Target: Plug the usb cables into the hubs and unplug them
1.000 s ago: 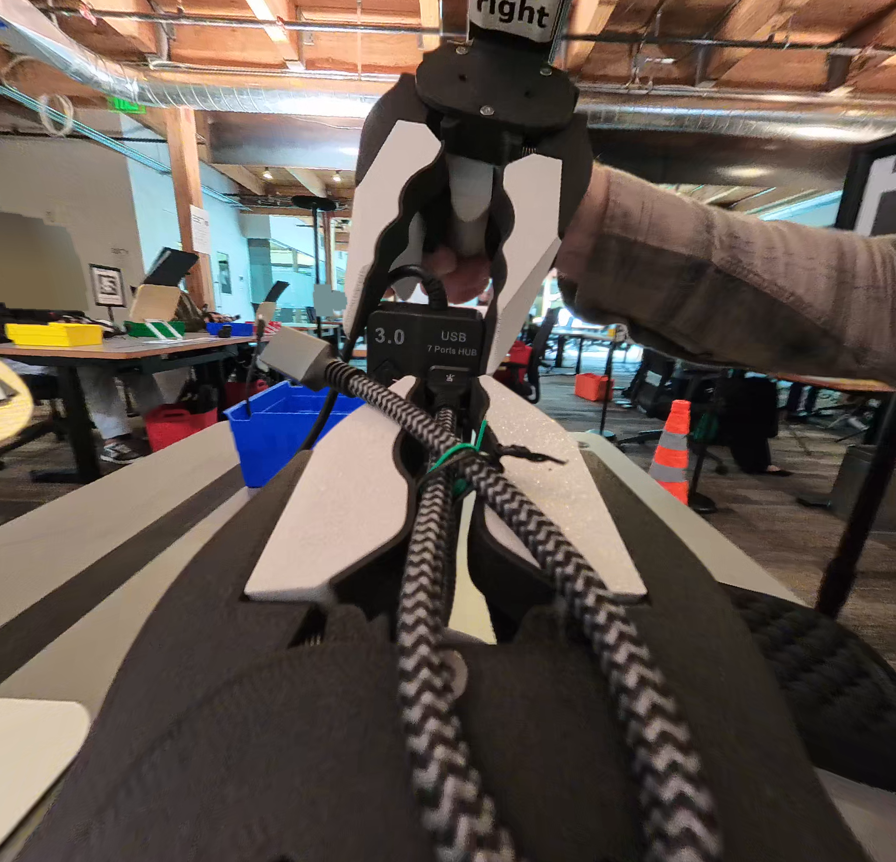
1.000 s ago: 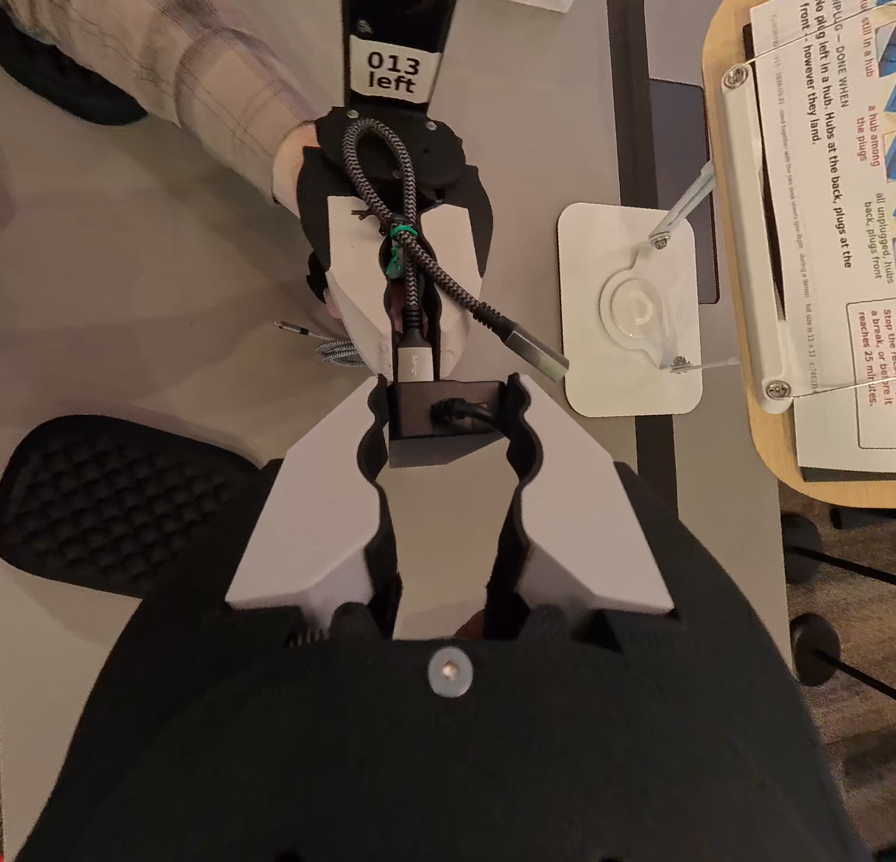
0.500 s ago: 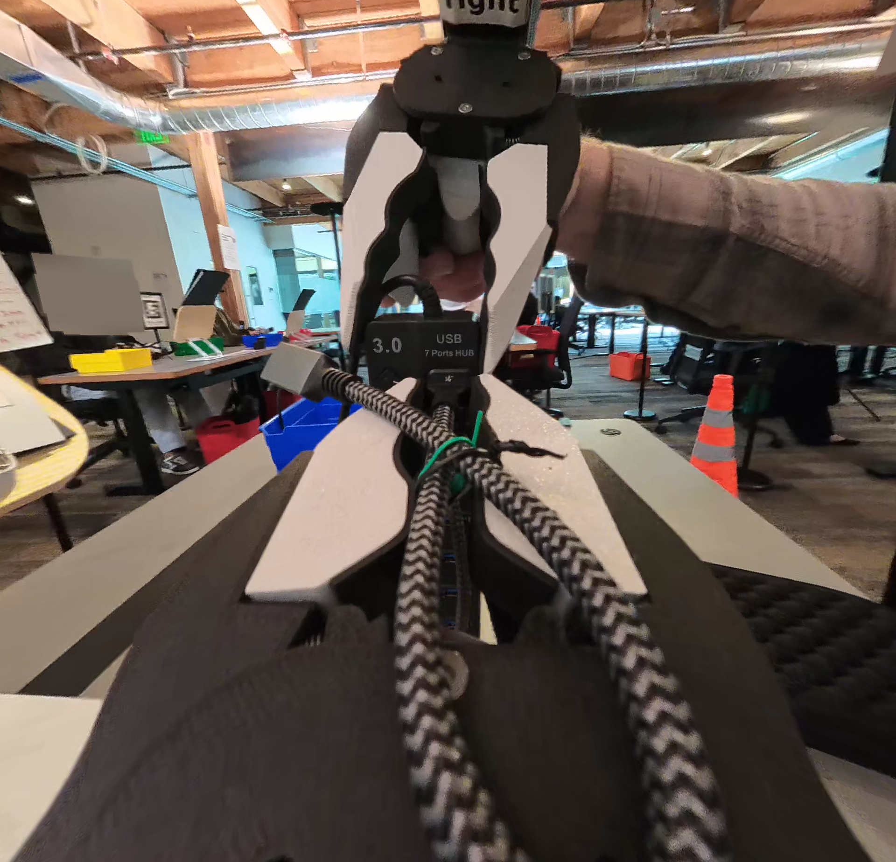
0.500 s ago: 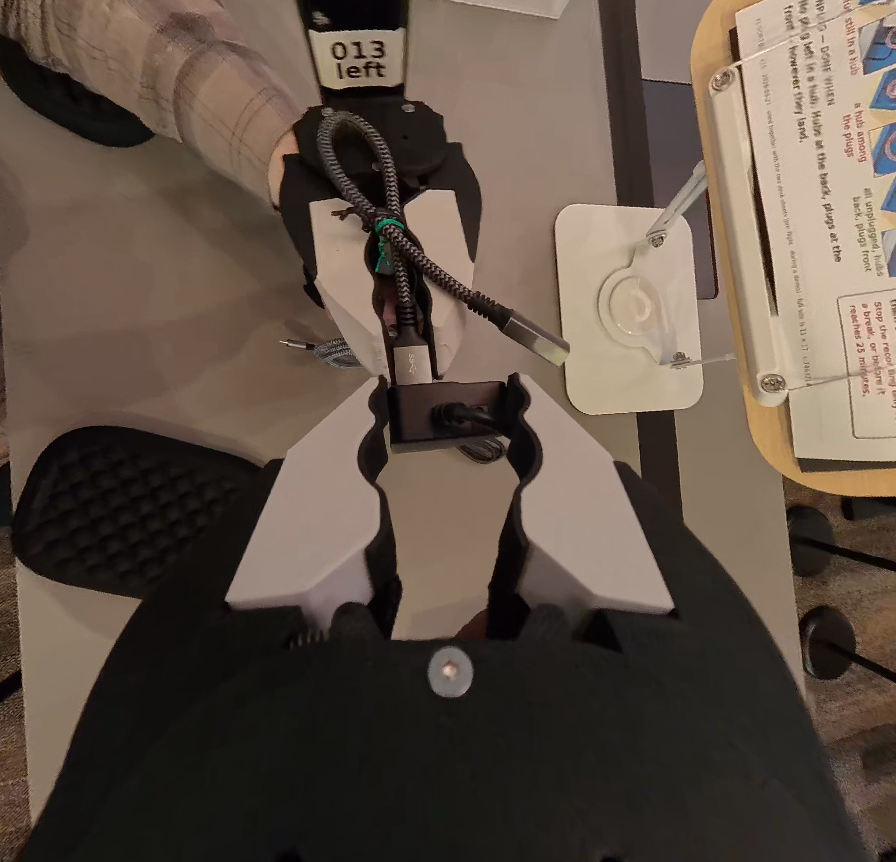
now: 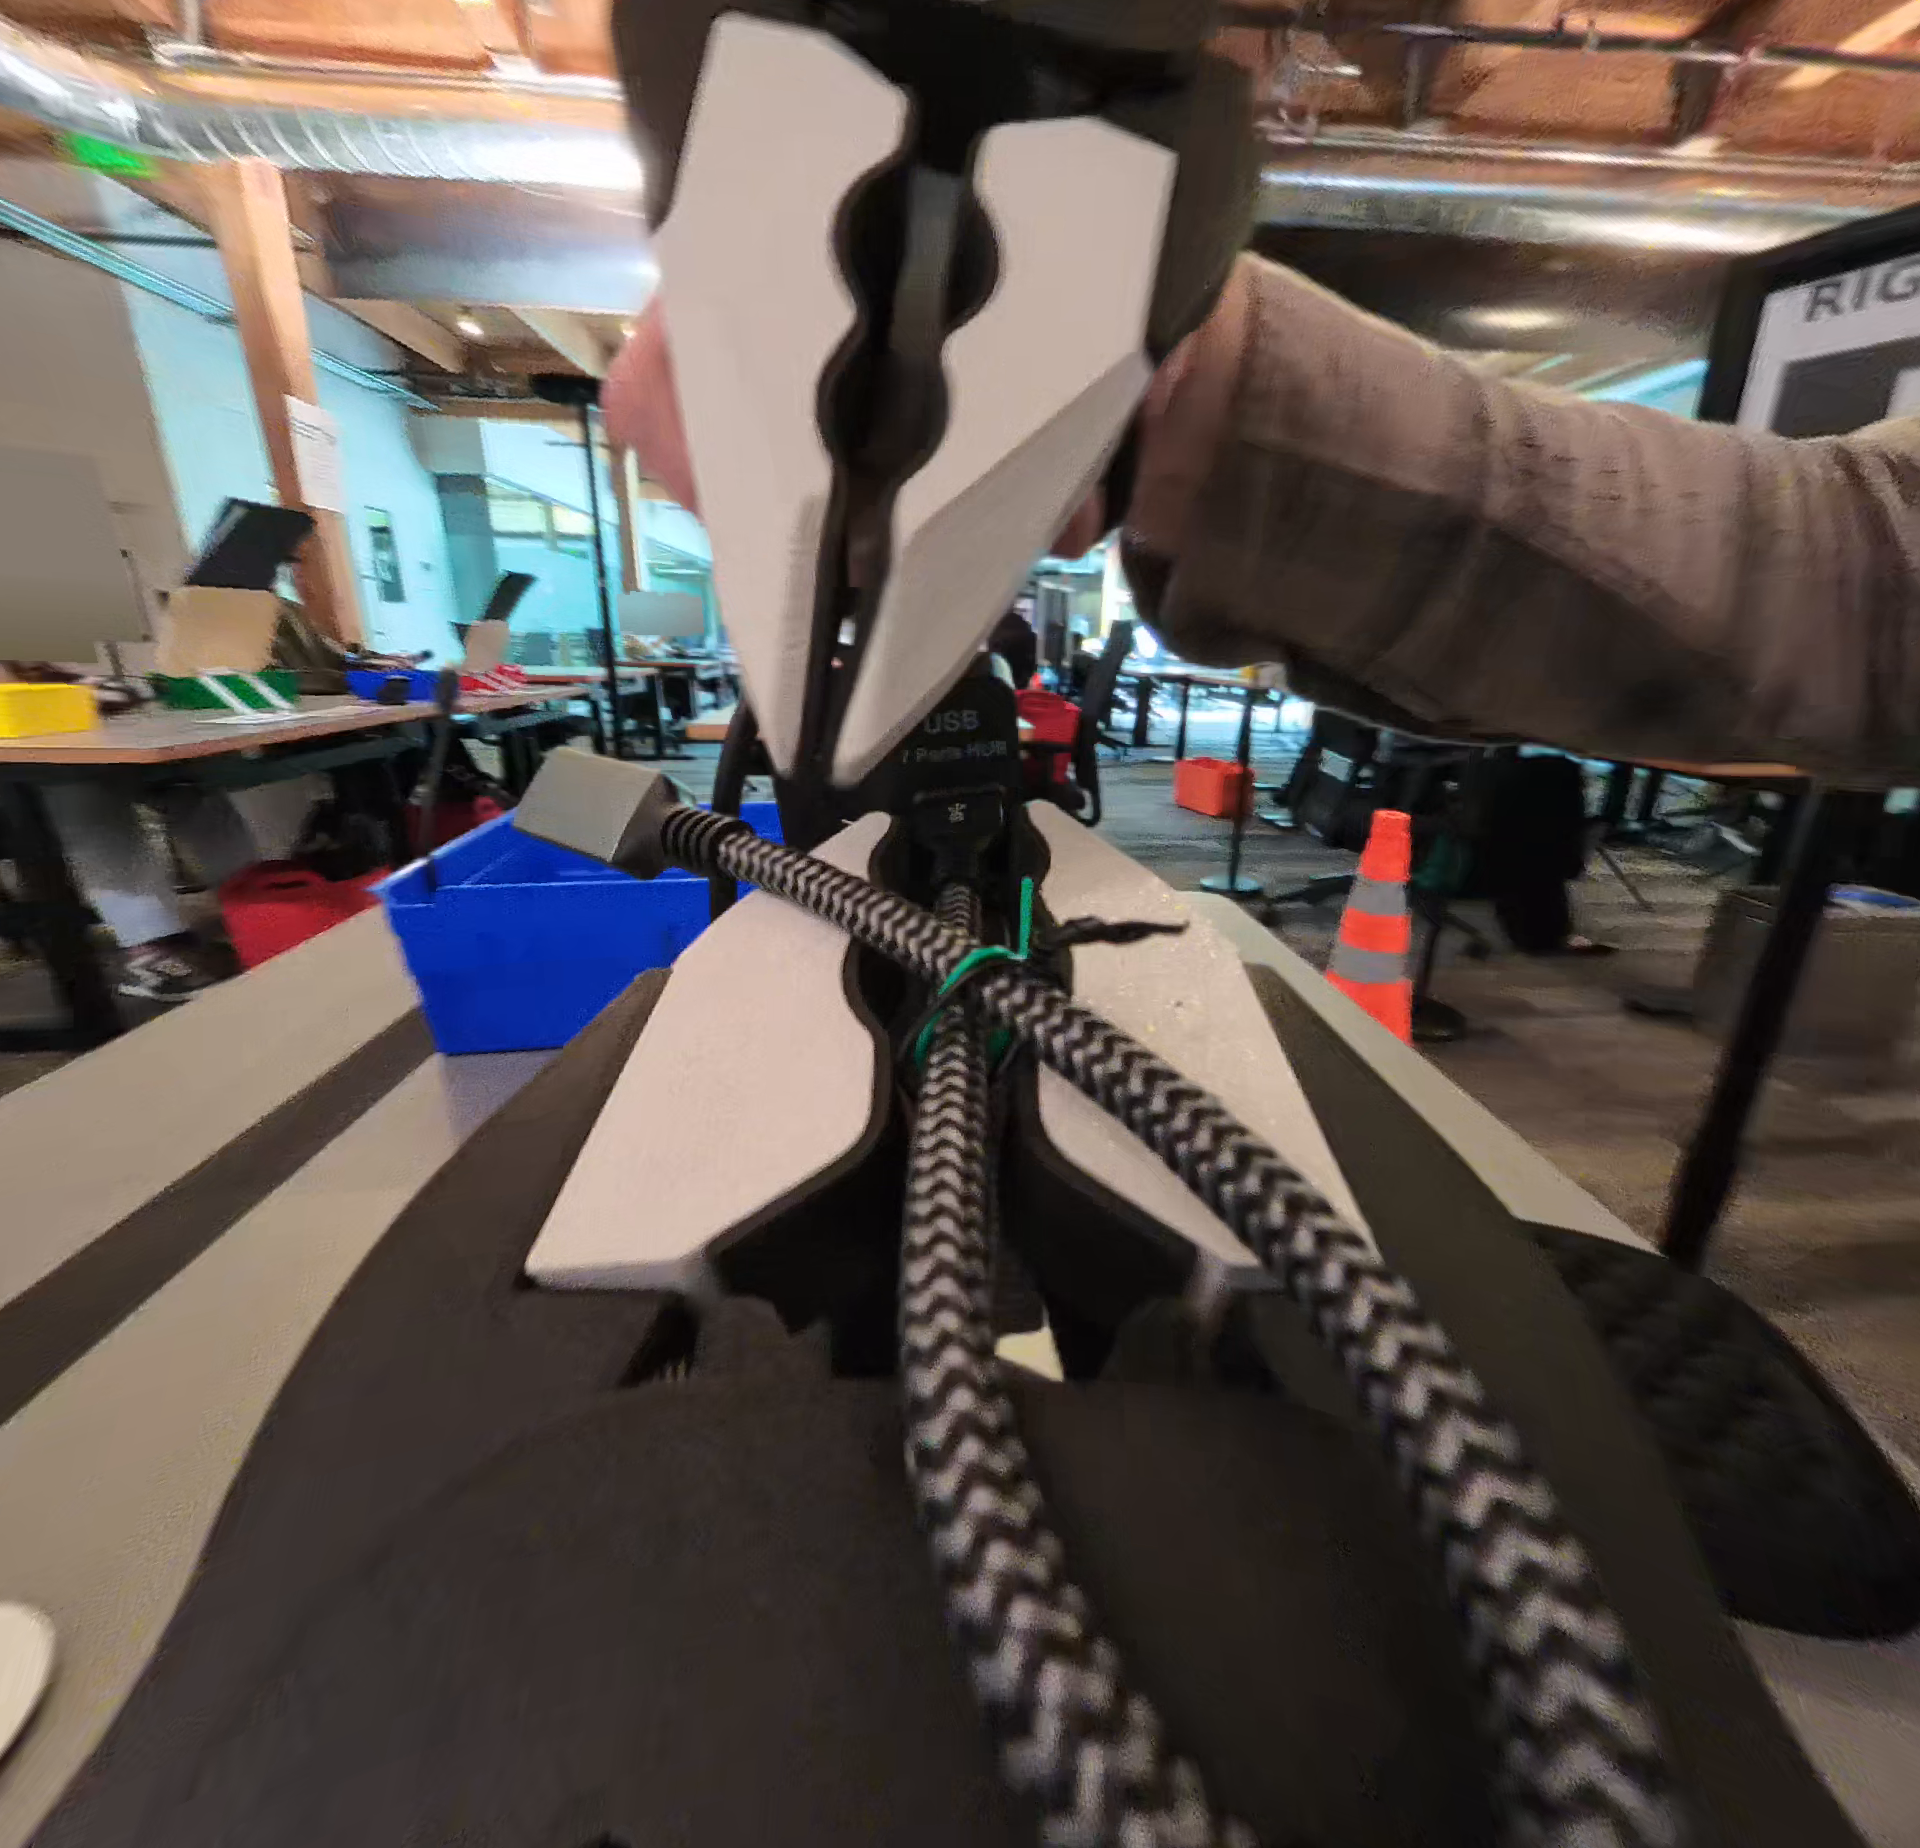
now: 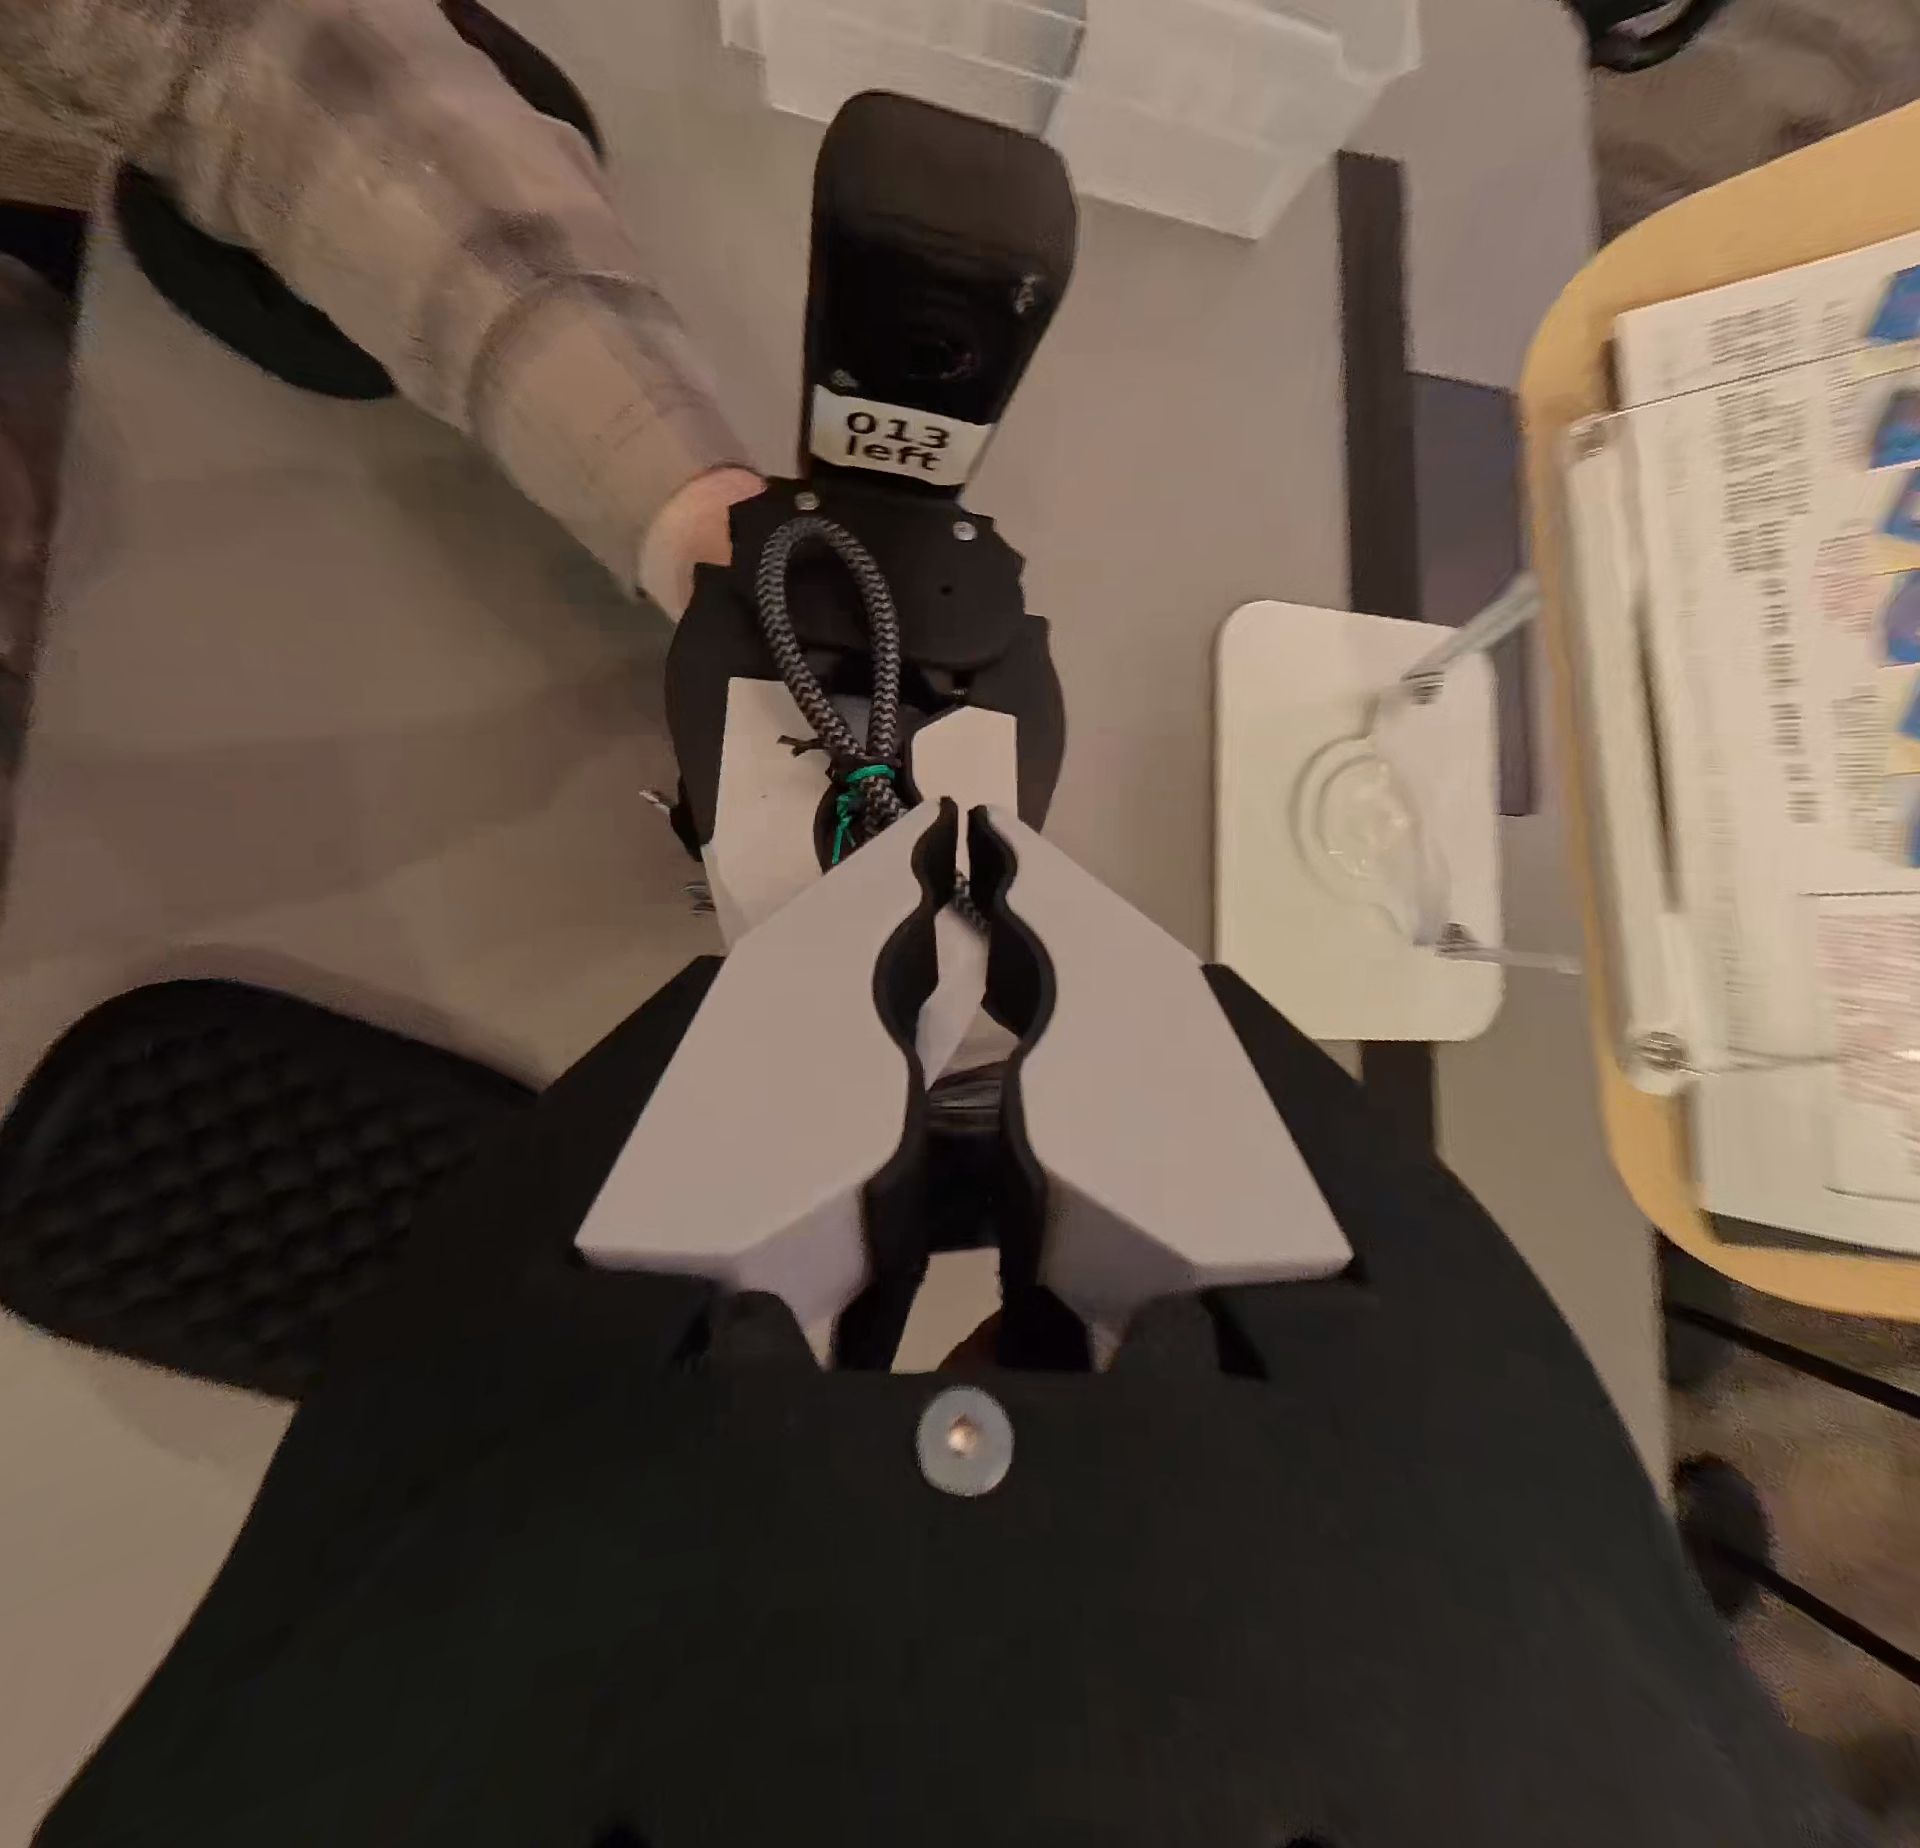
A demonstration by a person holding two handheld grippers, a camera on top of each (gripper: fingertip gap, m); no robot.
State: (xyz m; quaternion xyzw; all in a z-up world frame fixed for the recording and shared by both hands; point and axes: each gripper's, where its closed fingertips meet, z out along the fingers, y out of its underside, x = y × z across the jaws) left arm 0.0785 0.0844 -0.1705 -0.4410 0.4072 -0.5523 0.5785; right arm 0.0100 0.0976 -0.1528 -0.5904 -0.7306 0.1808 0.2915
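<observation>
My left gripper (image 5: 951, 837) is shut on the black plug (image 5: 951, 811) of a braided black-and-white USB cable (image 5: 966, 1123). The cable's grey second connector (image 5: 587, 801) sticks out to the left. The black USB hub (image 5: 961, 744) sits right at the plug's far end, partly behind my right gripper (image 5: 821, 770). My right gripper (image 6: 956, 816) is shut with its tips together and nothing between them, just above my left gripper (image 6: 878, 796). The hub is hidden in the right wrist view.
A grey table (image 6: 312, 759) lies below, with a black mesh pad (image 6: 208, 1154), a white stand base (image 6: 1351, 832) and a clear plastic bin (image 6: 1060, 63). A round wooden board with sheets (image 6: 1766, 655) is at the right. A blue bin (image 5: 520, 925) and an orange cone (image 5: 1377, 925) stand beyond. The tips of one gripper are about 6 cm away from the tips of the other.
My right gripper let go of the hub and its jaws came together on nothing. It moved closer over my left gripper. The left gripper keeps its hold on the plug.
</observation>
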